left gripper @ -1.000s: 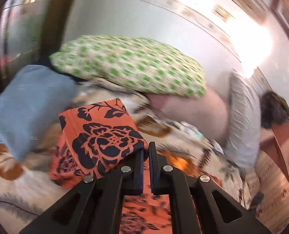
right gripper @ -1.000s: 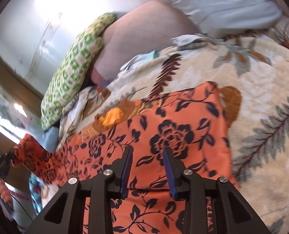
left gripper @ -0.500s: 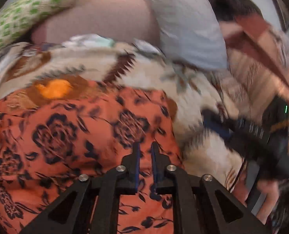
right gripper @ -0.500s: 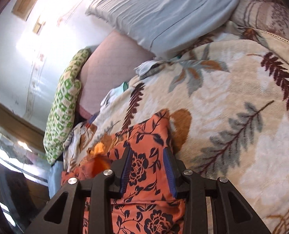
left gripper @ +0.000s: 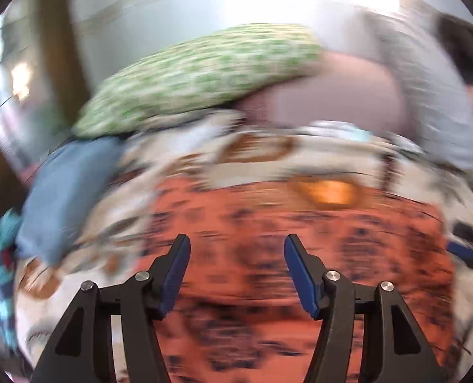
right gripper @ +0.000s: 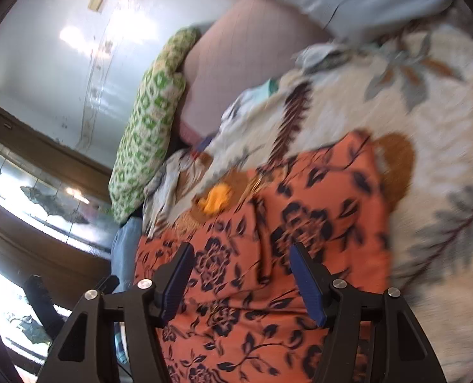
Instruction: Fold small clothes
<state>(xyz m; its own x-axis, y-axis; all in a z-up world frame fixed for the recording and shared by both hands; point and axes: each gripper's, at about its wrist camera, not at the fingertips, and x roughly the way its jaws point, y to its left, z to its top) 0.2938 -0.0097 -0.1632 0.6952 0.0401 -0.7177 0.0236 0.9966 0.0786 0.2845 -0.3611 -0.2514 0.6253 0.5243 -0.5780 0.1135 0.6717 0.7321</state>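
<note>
The orange floral garment lies spread on the leaf-patterned blanket of the bed, near both cameras. The left hand-held gripper and the right hand-held gripper have each just been opening and stand wide above the cloth, gripping nothing. A green patterned pillow lies at the far side
</note>
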